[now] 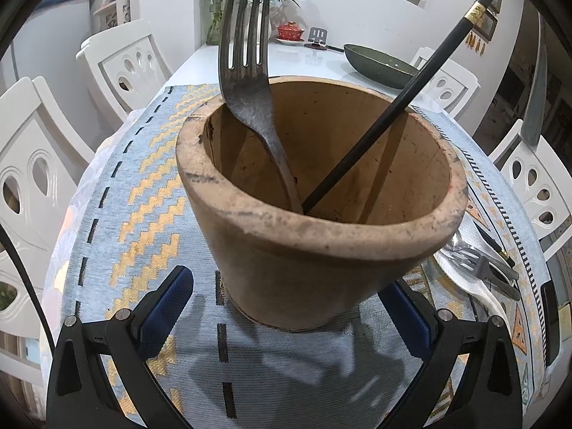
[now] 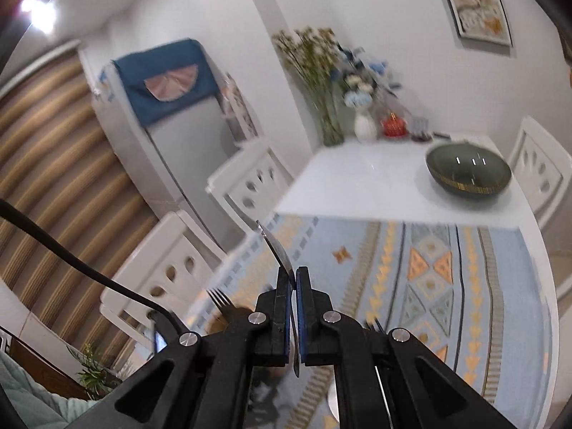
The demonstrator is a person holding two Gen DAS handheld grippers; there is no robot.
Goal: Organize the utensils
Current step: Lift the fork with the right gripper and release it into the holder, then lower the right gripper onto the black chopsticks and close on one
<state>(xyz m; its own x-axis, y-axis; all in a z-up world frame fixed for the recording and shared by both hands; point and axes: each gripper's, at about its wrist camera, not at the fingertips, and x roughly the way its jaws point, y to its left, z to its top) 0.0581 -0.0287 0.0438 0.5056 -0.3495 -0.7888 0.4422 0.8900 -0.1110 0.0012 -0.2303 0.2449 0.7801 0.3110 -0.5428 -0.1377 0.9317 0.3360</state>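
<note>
A terracotta pot stands on the patterned cloth and holds a metal fork, tines up, and a black chopstick with a gold band. My left gripper is open, its blue pads on either side of the pot's base, with a gap showing at the left pad. My right gripper is shut on a flat metal knife, raised above the table. The knife hangs at the right edge of the left wrist view. The pot's fork tines show below.
More utensils, a fork and a dark chopstick among them, lie on a white sheet right of the pot. A dark green bowl, vases with flowers and a red lidded cup stand at the far end. White chairs surround the table.
</note>
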